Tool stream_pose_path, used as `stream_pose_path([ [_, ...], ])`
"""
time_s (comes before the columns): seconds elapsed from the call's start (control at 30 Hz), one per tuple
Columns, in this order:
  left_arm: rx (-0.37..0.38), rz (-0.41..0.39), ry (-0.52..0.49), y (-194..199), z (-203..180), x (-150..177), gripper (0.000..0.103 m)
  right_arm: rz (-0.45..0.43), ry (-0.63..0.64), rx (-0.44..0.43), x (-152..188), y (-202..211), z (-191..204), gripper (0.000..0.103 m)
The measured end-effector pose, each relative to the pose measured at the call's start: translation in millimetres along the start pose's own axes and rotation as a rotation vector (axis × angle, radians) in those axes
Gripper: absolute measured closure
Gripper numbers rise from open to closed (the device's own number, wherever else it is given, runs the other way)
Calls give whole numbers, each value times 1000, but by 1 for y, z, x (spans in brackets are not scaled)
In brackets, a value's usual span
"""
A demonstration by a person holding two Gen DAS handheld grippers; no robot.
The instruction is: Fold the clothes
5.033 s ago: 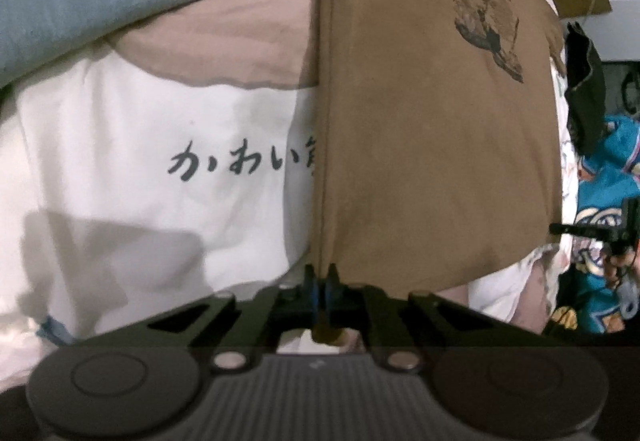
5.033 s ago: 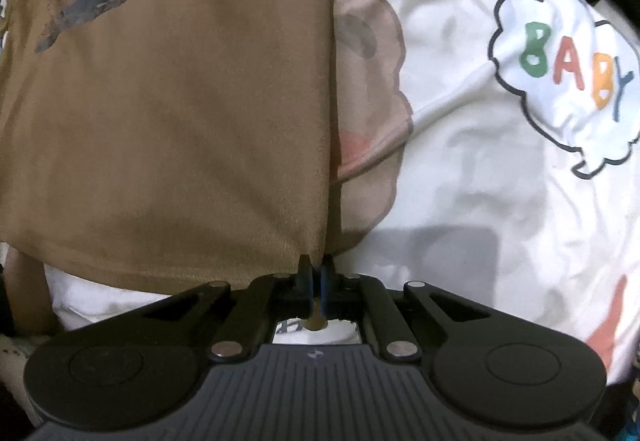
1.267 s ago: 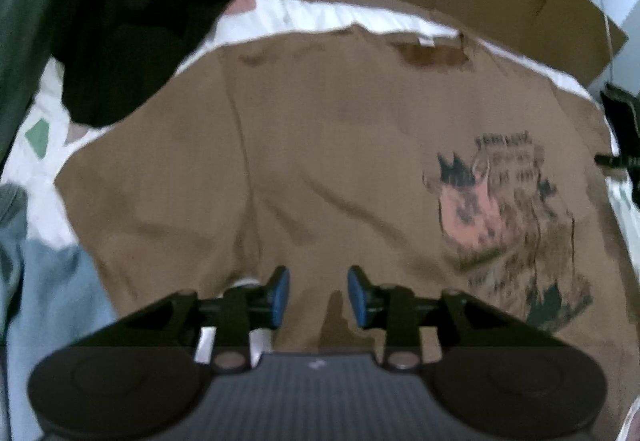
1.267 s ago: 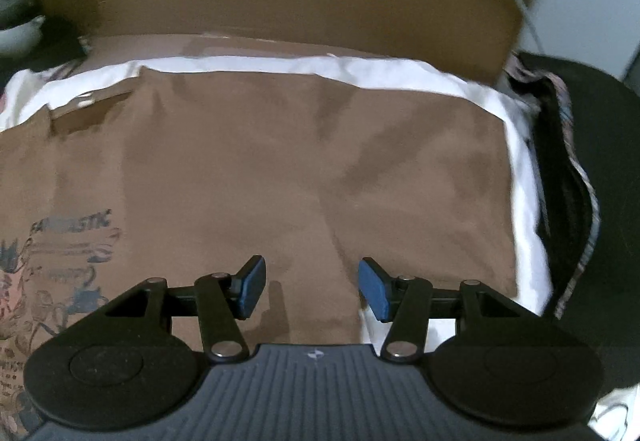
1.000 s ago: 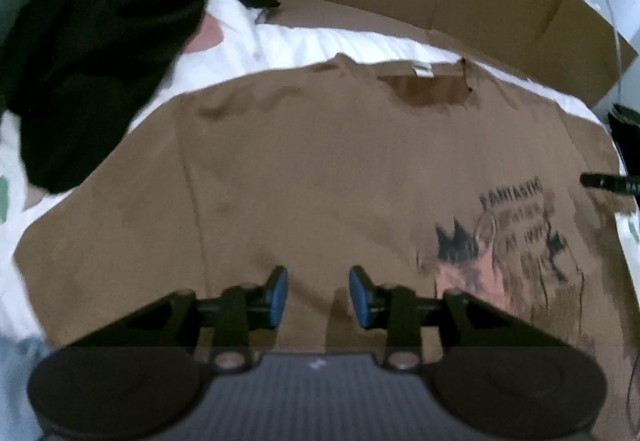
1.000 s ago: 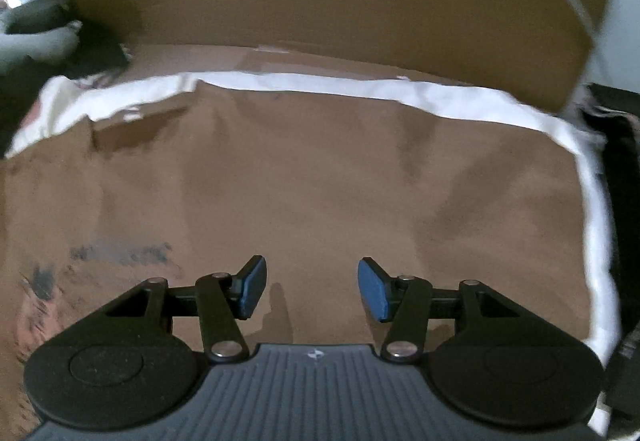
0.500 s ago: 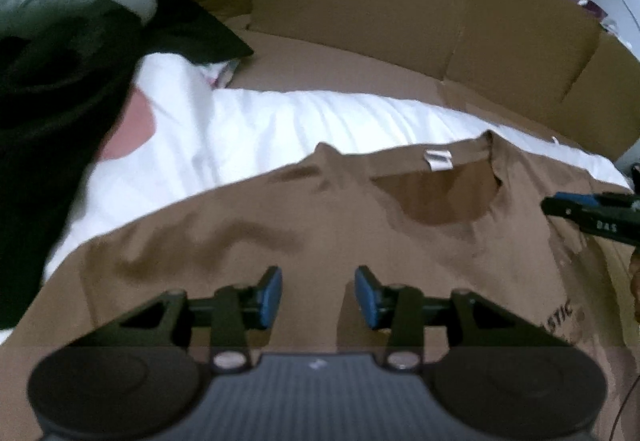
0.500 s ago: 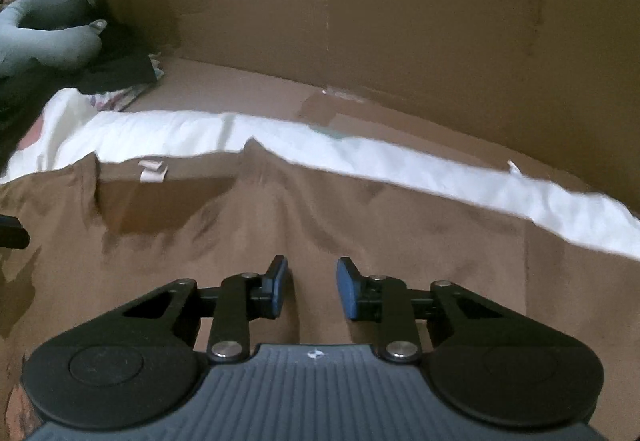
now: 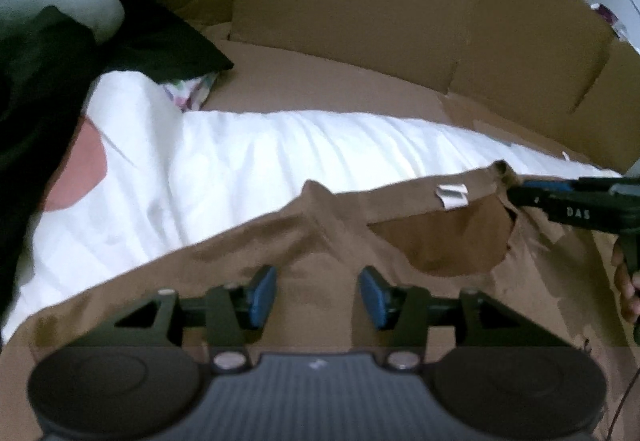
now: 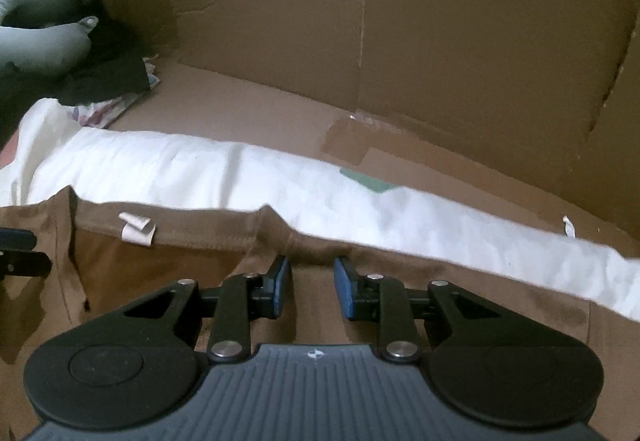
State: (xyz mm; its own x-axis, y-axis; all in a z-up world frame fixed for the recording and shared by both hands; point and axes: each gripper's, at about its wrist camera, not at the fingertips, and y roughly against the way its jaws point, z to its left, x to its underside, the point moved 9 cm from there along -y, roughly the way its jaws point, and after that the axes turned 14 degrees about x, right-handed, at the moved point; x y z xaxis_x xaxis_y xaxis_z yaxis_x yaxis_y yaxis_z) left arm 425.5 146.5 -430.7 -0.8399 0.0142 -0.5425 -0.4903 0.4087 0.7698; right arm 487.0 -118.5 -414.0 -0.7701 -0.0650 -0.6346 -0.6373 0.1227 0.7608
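Observation:
A brown T-shirt point(image 9: 320, 241) lies flat on white bedding, its neck opening and white label point(image 9: 452, 196) facing the far side. My left gripper point(image 9: 316, 293) is open, low over the left shoulder seam beside the collar. My right gripper point(image 10: 311, 291) is open with a narrower gap, low over the right shoulder point(image 10: 320, 253) just right of the collar and label point(image 10: 138, 228). The right gripper's fingers also show in the left wrist view point(image 9: 576, 201), at the collar's right end.
White bedding point(image 9: 240, 161) lies beyond the shirt, with a cardboard floor and cardboard walls point(image 10: 360, 41) behind it. Dark clothes and a grey pillow point(image 9: 60, 5) are piled at the far left. A small paper scrap point(image 10: 567, 225) lies on the sheet at right.
Both grippers let go of the hanging shirt, which now lies flat. Both then moved forward from the shirt's body up to its shoulders by the collar. The right jaws have narrowed.

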Motion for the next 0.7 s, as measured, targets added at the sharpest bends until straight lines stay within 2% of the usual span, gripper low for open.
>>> stream_pose_path([
  [0.2,-3,-6,1,-7,5,-8,60,0,22,42,-10,-7,7,73],
  [0.3,-21,-3,20,-9,8,-13,67,10,27,64,-17,-10,9,73],
  [0.37,-32,-9,46,-5,9,-17,76,26,-39,64,-28,-10,2,73],
  [0.43,-28,-21,75,2,8,-22,77,-1,-109,48,-38,0,-5,76],
  [0.53,23,-39,43,17,-11,-21,76,-38,-74,0,-33,21,-1,76],
  [0.7,91,-17,2,24,-50,-1,76,-41,5,-51,-3,44,15,76],
])
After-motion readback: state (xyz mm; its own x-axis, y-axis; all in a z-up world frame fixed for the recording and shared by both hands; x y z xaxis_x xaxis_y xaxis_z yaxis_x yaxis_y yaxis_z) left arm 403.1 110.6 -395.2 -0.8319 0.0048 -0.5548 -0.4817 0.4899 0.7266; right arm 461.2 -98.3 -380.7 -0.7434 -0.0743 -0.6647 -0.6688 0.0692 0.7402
